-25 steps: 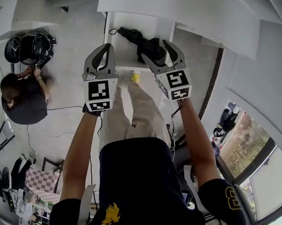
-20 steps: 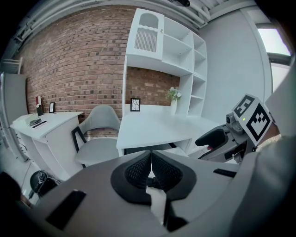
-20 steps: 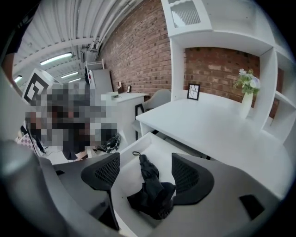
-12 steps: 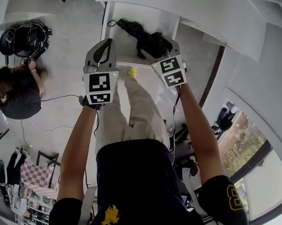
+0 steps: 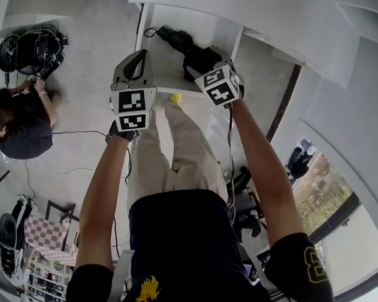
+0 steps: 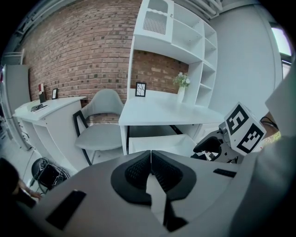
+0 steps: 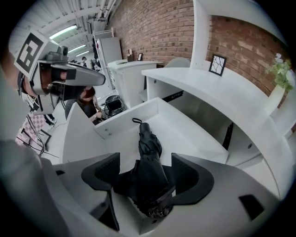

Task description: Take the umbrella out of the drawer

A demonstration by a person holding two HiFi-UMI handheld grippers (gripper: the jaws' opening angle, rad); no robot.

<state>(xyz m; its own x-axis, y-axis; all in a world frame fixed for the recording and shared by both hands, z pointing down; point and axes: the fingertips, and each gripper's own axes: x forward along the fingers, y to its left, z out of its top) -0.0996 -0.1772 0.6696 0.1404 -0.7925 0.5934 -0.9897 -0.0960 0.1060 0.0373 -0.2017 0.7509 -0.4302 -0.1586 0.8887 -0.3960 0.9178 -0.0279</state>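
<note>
Head view: both arms reach forward and down, elbows nearly straight, towards the open white drawer [image 5: 165, 70] at top centre of the frame. The left forearm runs up the left-centre, the right forearm up the right-centre. The marker cubes sit side by side, the right one slightly higher in the frame and turned at an angle.

Left gripper [image 6: 151, 153]: jaws shut pad against pad, nothing between them. It is held level above the drawer's near edge, pointing at the white desk [image 6: 162, 109] and the grey chair [image 6: 104, 122] against the brick wall.

Right gripper [image 7: 145, 159]: tipped steeply down into the drawer, jaws spread wide. The 2 pads stand one on each side of the near end of the umbrella [image 7: 149, 152]. Fabric fills most of the gap; whether the pads press on it cannot be told.

Drawer contents: 1 item only, the folded black umbrella. It lies flat on the drawer floor, lengthwise, strap loop at the far end near the wall at upper left of the right gripper view.

Left edge of the head view: a person [image 5: 19, 126] sits on the floor beside a bundle of cables.
</note>
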